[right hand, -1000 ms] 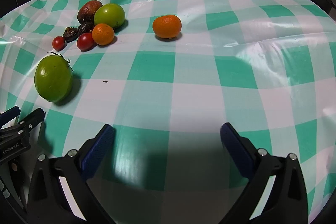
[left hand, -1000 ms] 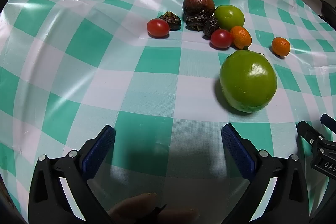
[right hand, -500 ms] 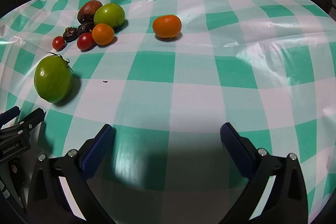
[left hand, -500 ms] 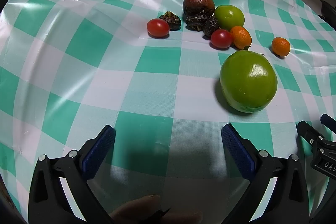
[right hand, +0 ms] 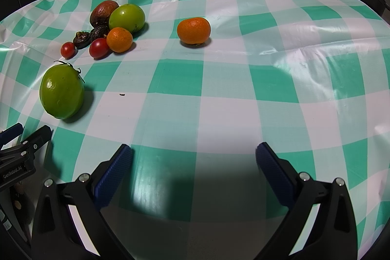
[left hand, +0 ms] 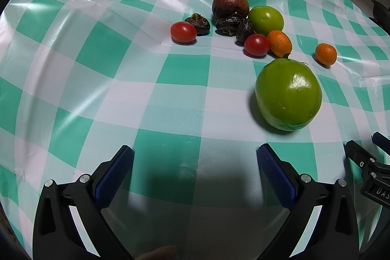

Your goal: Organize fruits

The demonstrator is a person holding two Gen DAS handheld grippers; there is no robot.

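Left tongs [left hand: 195,162]: spread wide, nothing between the blue pads, hovering low over the counter [left hand: 97,79]. Right tongs [right hand: 193,160]: likewise wide and empty, with the left tool's tip visible at the lower left edge of the right wrist view.

Change over the last second: essentially none. Both tongs sit where they were, and no fruit has shifted. Reads as a pause before the first pick; sorting appears not yet started.

Nearest fruit: large green fruit [left hand: 288,94], ahead and to the right of the left tongs, standing alone. Beyond it, a cluster: two red cherry tomatoes [left hand: 183,32], dark wrinkled pieces [left hand: 229,26], a brown round fruit [left hand: 230,4], a smaller green fruit [left hand: 266,19] and a small orange [left hand: 279,43] pressed close together. One mandarin [right hand: 193,30] lies well apart, ahead of the right tongs.

Judgement: the big green fruit suits the left tongs, the lone mandarin the right. No tray or bowl is visible.
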